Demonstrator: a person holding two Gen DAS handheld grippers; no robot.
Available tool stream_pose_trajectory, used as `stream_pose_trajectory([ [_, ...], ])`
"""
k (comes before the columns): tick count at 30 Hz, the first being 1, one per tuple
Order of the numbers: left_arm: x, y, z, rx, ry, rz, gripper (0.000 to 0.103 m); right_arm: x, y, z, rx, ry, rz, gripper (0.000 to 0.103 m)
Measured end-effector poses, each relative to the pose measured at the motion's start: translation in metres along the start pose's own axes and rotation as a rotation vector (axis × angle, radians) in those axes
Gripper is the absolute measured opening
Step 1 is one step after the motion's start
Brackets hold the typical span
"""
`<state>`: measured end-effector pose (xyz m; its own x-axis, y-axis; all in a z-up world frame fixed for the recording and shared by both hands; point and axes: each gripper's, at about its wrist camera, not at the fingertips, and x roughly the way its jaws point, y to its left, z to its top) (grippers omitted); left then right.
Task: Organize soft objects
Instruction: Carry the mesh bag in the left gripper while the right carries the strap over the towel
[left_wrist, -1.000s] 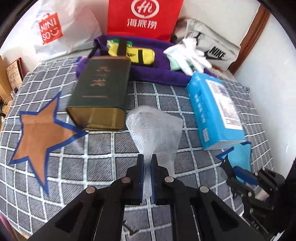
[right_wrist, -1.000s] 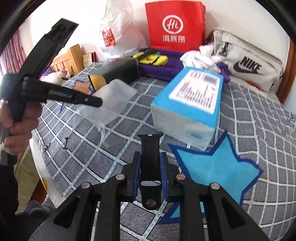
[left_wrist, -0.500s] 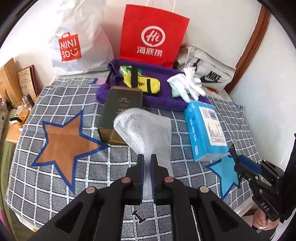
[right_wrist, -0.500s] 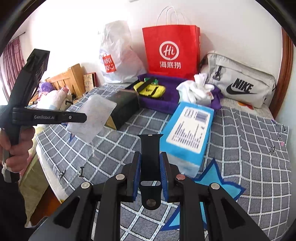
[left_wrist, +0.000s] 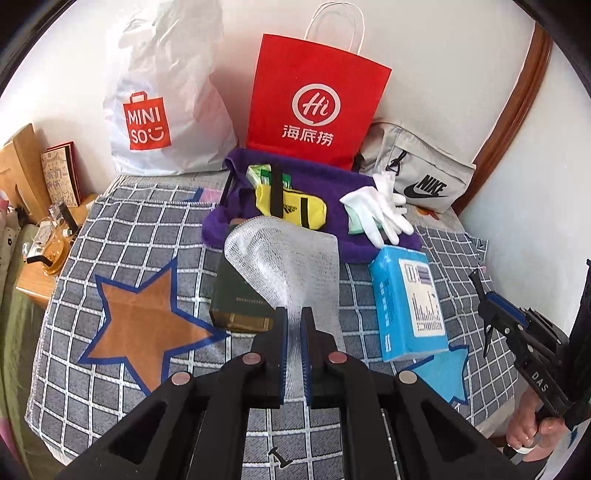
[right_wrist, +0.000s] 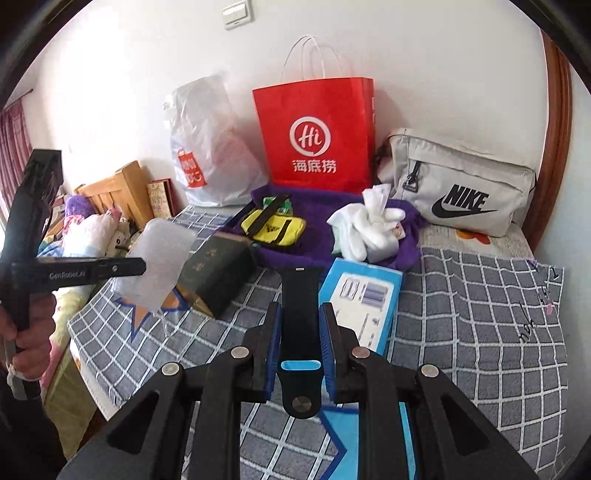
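Pinching foam sheet (left_wrist: 284, 266), strap (right_wrist: 299, 295), above bed edge (left_wrist: 92, 443)

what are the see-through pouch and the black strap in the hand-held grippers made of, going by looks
The pouch in the left hand-held gripper looks like thin, translucent bubble-wrap plastic: a fine dimpled grid shows, and the dark tin box reads through it. The black watch strap in the right hand-held gripper looks like matte silicone or rubber: smooth, non-glossy, rounded tip, a metal-looking stud near its base.
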<state>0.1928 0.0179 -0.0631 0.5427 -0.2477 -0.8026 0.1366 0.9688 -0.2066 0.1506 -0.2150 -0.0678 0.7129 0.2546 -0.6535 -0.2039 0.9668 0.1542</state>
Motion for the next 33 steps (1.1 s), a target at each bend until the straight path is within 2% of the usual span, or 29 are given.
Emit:
stream_pose_trajectory([
  [15,0.026,0.003,0.06,-0.003,-0.005,0.013,0.007,0.047,-0.023,0.069,0.054,-0.005,-0.056,0.02],
  [33,0.076,0.013,0.11,-0.008,0.009,-0.01,0.007,0.121,-0.039,0.13,0.047,0.003,-0.02,0.02],
])
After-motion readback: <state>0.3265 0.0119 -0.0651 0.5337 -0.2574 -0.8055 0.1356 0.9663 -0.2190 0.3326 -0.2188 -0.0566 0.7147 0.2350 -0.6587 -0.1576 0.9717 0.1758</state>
